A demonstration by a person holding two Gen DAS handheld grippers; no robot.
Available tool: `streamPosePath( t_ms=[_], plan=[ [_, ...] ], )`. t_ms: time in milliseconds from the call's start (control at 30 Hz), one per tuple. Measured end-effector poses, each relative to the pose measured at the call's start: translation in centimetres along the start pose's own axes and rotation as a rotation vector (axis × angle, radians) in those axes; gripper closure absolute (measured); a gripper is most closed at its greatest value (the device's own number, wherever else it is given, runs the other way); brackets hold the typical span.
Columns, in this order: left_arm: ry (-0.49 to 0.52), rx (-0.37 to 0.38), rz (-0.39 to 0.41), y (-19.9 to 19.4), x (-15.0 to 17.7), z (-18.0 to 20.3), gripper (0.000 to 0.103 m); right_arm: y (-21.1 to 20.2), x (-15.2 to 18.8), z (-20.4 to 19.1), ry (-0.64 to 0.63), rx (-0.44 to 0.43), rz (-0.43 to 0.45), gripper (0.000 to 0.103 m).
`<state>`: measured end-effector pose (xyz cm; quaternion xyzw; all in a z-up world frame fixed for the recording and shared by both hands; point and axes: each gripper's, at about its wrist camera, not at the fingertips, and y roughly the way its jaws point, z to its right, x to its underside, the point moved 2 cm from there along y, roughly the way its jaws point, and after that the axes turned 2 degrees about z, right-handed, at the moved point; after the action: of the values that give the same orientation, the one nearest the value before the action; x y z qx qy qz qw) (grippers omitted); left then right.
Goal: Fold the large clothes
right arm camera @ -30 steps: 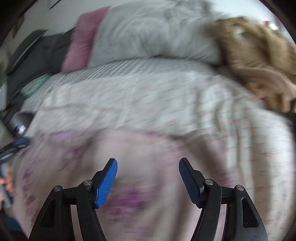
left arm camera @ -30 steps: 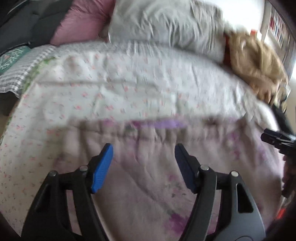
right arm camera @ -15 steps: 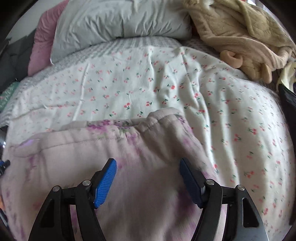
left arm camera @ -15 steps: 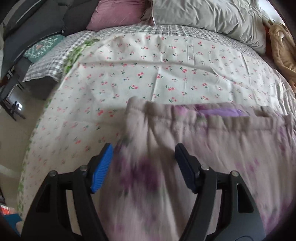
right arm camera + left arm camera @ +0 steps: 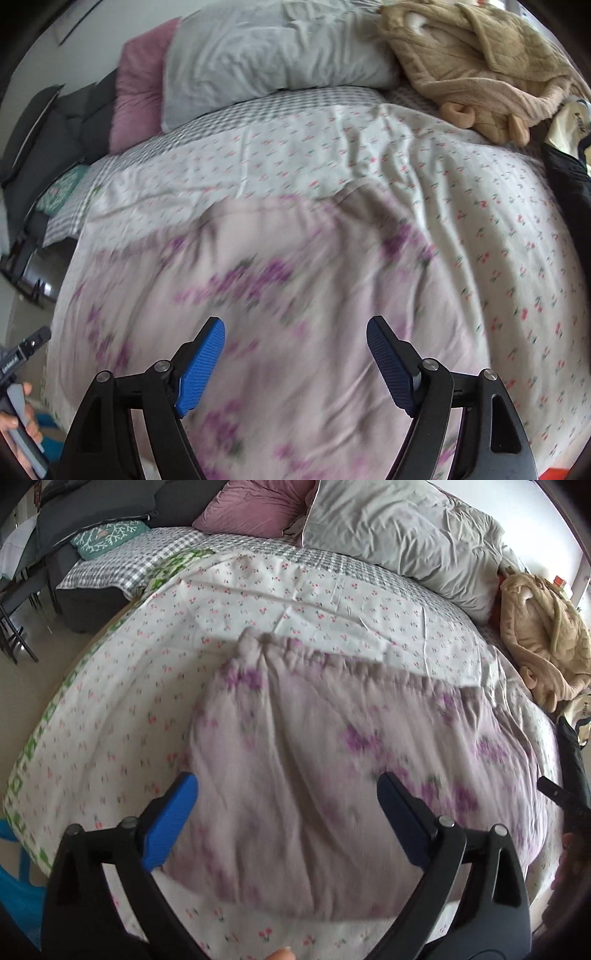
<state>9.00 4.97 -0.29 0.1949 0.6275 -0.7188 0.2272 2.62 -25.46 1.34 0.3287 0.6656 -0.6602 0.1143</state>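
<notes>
A pale pink garment with purple flowers [image 5: 332, 760] lies folded on the cherry-print bedspread [image 5: 258, 602], its gathered waistband toward the pillows. My left gripper [image 5: 286, 797] hovers above the garment's left part, its jaws opening wide, the blue pads clear of the cloth. My right gripper [image 5: 295, 343] hangs over the same garment [image 5: 277, 280] on its right part, jaws also opening, nothing pinched between them. The garment is blurred in both views. Each wrist view catches the tip of the other gripper at its edge.
Grey pillow [image 5: 399, 535] and pink pillow [image 5: 255, 509] lie at the head of the bed. A tan fleece heap [image 5: 480, 62] sits at the far right corner, a dark garment [image 5: 569, 192] beside it. A dark sofa [image 5: 92, 513] stands left; floor [image 5: 33, 664] lies beyond the bed's left edge.
Both grippers drew back from the waistband toward the near side of the bed and rose a little. Their jaws stand wider than before. The garment now lies doubled over, shorter.
</notes>
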Motion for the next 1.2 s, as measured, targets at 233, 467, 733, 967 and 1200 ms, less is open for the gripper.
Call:
streamPosePath(
  t_ms=[233,467,733,967,1200],
  plan=[
    [-0.052,0.044,-0.040,0.9,3.1,-2.1,0.006,0.9,3.4,-1.8,-0.104,0.007,-0.045,0.022],
    [-0.061,0.022,-0.042,3.1,3.7,-5.8,0.006,0.4,5.0,1.4,-0.094,0.021,-0.031,0.022],
    [-0.085,0.204,-0.085,6.4,1.6,-9.1,0.006,0.4,3.9,10.2,0.159,-0.055,-0.017,0.022],
    [-0.334,0.392,-0.213,11.2,1.6,-11.9,0.006,3.1,2.5,15.5,0.399,-0.248,-0.039,0.022],
    [-0.337,0.487,-0.234,13.1,0.8,-9.8,0.008,8.8,4.2,18.7,0.619,-0.510,-0.182,0.022]
  ],
)
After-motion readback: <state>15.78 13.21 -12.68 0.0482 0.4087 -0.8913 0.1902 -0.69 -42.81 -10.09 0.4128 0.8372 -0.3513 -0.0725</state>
